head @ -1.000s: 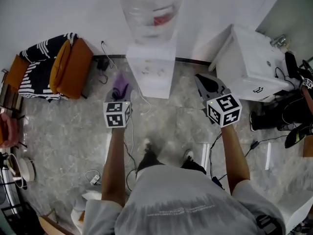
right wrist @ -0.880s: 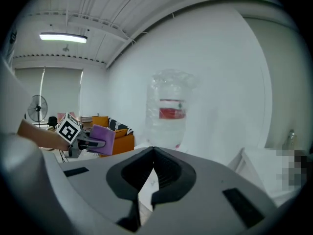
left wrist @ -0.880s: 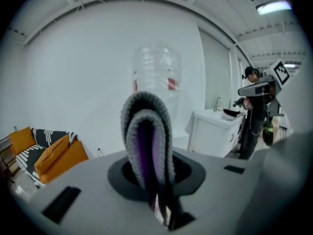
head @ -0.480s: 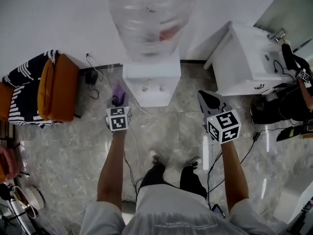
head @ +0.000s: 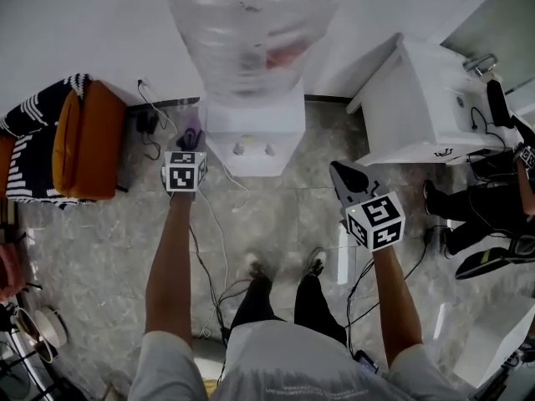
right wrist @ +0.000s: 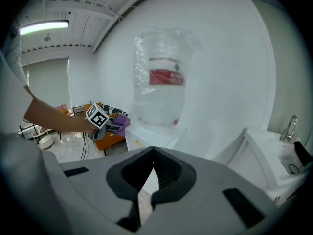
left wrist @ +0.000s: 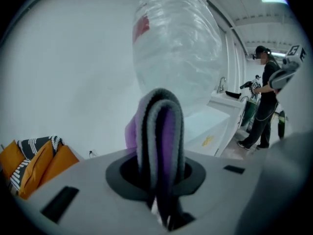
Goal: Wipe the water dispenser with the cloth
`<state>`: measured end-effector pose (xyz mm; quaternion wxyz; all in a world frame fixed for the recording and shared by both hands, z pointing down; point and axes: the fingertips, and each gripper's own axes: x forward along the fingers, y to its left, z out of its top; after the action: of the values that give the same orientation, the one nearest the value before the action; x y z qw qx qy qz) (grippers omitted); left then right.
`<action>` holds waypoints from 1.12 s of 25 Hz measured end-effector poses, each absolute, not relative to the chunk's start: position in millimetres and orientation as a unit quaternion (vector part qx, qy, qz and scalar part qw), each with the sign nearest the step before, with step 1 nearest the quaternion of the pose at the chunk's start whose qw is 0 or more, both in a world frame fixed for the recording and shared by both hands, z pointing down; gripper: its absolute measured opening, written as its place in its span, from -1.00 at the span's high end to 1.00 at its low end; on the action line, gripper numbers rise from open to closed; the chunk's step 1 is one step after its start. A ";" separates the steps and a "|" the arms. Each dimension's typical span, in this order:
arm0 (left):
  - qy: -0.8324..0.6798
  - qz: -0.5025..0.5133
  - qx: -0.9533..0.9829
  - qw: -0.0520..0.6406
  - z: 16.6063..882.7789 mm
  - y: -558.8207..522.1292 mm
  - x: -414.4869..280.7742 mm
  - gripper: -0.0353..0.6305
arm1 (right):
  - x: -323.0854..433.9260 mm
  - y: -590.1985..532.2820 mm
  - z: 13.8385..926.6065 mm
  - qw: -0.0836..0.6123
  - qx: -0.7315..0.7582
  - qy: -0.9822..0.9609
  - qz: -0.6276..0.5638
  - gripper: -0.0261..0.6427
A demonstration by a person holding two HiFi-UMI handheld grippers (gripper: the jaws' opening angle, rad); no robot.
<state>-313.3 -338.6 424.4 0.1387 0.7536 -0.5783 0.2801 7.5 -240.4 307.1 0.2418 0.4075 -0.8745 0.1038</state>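
The white water dispenser (head: pixel 253 138) stands against the wall with a big clear bottle (head: pixel 251 23) on top. My left gripper (head: pixel 189 137) is shut on a purple and grey folded cloth (left wrist: pixel 160 126), held just left of the dispenser's body. The cloth (head: pixel 190 129) shows as a purple tuft ahead of the marker cube. In the right gripper view the bottle (right wrist: pixel 161 89) and dispenser (right wrist: pixel 146 137) lie ahead, with the left gripper (right wrist: pixel 115 124) and cloth (right wrist: pixel 122 121) at their left side. My right gripper (head: pixel 344 176) hangs right of the dispenser, shut with nothing in it.
An orange cushion (head: pixel 86 139) with a striped black-and-white cloth (head: pixel 33 128) lies left. A white sink cabinet (head: pixel 426 111) stands right. Cables (head: pixel 209 224) trail over the marble floor. A person (left wrist: pixel 264 106) stands by the sink. Bowls (head: pixel 42 328) sit at the lower left.
I have stepped closer to the dispenser. My left gripper has moved forward and left with the cloth, up beside the dispenser's left side. The right gripper has dropped back slightly.
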 end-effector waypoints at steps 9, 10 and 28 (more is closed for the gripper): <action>-0.570 0.373 0.723 0.116 429.3 -337.5 -305.5 0.71 | 23.5 -245.4 311.2 0.241 0.392 -0.881 0.107 0.88; -0.569 0.395 0.714 0.103 431.2 -337.1 -301.3 0.71 | 26.7 -243.5 311.1 0.241 0.392 -0.882 0.107 0.88; -0.473 0.389 0.779 0.133 438.1 -321.8 -177.0 0.71 | 67.8 -225.0 315.9 0.240 0.412 -0.871 0.116 0.88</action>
<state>-177.0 -321.8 438.1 0.1334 0.7789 -0.4734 0.3891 67.8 -225.0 315.9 0.2401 0.4123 -0.8711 0.1159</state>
